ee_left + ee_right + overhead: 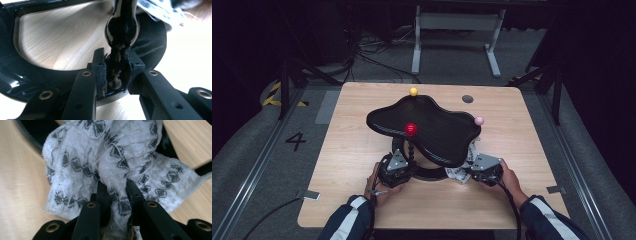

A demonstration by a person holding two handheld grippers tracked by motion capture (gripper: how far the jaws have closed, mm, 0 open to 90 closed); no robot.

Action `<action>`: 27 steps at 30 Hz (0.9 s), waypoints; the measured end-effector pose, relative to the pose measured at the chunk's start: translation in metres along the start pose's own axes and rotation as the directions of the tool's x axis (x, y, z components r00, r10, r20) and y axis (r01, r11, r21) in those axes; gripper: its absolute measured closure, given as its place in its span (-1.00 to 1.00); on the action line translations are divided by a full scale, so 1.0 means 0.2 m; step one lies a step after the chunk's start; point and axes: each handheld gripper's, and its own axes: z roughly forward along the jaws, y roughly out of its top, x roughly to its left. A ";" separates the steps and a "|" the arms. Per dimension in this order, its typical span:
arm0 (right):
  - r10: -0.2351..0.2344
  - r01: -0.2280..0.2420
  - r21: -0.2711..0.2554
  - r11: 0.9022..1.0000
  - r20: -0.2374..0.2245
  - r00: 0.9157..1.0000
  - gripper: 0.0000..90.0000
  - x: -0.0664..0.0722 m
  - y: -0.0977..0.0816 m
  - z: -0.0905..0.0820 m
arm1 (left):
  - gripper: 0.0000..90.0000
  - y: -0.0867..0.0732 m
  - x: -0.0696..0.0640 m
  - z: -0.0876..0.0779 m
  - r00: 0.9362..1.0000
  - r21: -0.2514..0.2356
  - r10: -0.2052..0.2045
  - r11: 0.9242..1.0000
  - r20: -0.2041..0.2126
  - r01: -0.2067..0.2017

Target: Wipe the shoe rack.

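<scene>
Cloth [112, 170] pinched beside stand's [427, 125] base edge

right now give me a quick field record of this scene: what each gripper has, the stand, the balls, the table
left gripper: shut on the stand's beaded black post, low near its base ring
right gripper: shut on a white patterned cloth
stand: black wavy tray raised above the ring base
balls: red ball, yellow ball, pink ball
table: light wood
</scene>
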 end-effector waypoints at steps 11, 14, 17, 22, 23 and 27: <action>-0.022 0.022 0.010 1.000 0.013 1.000 0.70 0.00 0.01 0.01 | 0.64 0.01 -0.05 0.01 1.000 0.014 0.023 1.000 0.017 -0.023; -0.027 0.027 0.002 1.000 -0.005 1.000 0.69 0.03 0.02 0.00 | 0.64 0.01 -0.06 0.01 1.000 0.011 0.023 1.000 0.022 -0.023; -0.058 0.058 -0.006 0.998 -0.039 0.998 0.69 0.08 0.04 -0.01 | 0.64 0.01 -0.06 0.01 0.999 0.011 0.020 1.000 0.027 -0.020; -0.073 0.072 -0.022 0.997 -0.081 0.994 0.68 0.11 0.05 -0.01 | 0.64 0.02 -0.07 0.02 1.000 0.005 0.022 1.000 0.021 -0.022; -0.080 0.078 -0.028 0.997 -0.094 0.992 0.68 0.12 0.05 -0.02 | 0.64 0.02 -0.07 0.02 1.000 0.010 0.018 1.000 0.020 -0.019; -0.080 0.076 -0.032 0.997 -0.123 0.989 0.68 0.13 0.06 -0.01 | 0.64 0.02 -0.08 0.03 1.000 0.011 0.013 1.000 0.022 -0.013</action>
